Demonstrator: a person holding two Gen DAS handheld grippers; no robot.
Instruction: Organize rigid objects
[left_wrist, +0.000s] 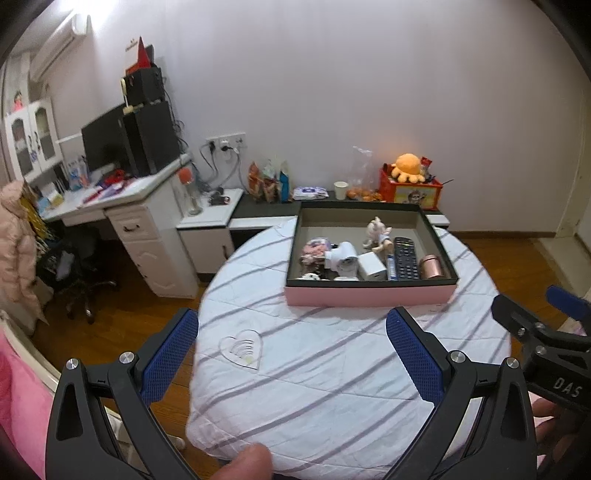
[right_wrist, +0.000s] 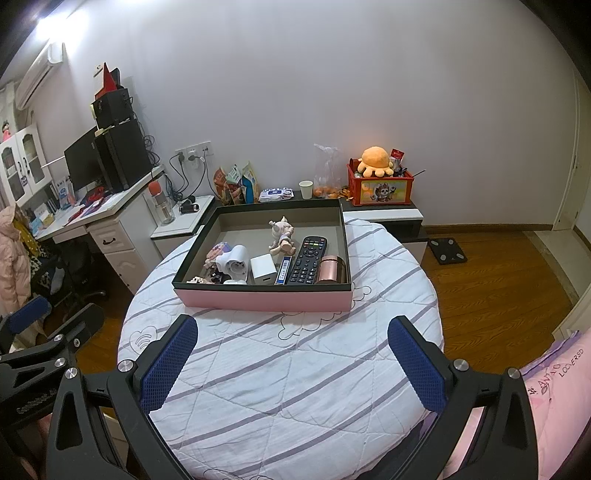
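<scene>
**Both grippers spread wide over a round table w/ a filled box**

Left wrist view: The left gripper (left_wrist: 291, 354) hangs above the near edge of a round table (left_wrist: 332, 387) covered in soft quilted white cloth w/ grey stripes. Its black plastic arms end in blue, dimpled rubber pads, set wide apart, nothing between them. Toward the far side of the table sits a shallow rectangular box (left_wrist: 369, 295), pink outside, dark rim, grey inside. In it, along the near wall: a black button-covered remote (left_wrist: 405, 257), a shiny copper-coloured cylindrical tin (left_wrist: 431, 266) at the right end, a smooth white cube-shaped charger (left_wrist: 372, 266), a white rounded plug-like device (left_wrist: 345, 258). A small pale figurine (left_wrist: 378, 233) stands further back. A fingertip shows at the bottom edge.

Right wrist view: The right gripper (right_wrist: 293, 363) is likewise released, pads wide apart and empty, above the same cloth. The box (right_wrist: 266, 299) lies ahead, w/ the remote (right_wrist: 307, 260) beside the tin (right_wrist: 330, 269). An orange plush octopus (right_wrist: 376, 159) sits on a red crate at the wall.
</scene>
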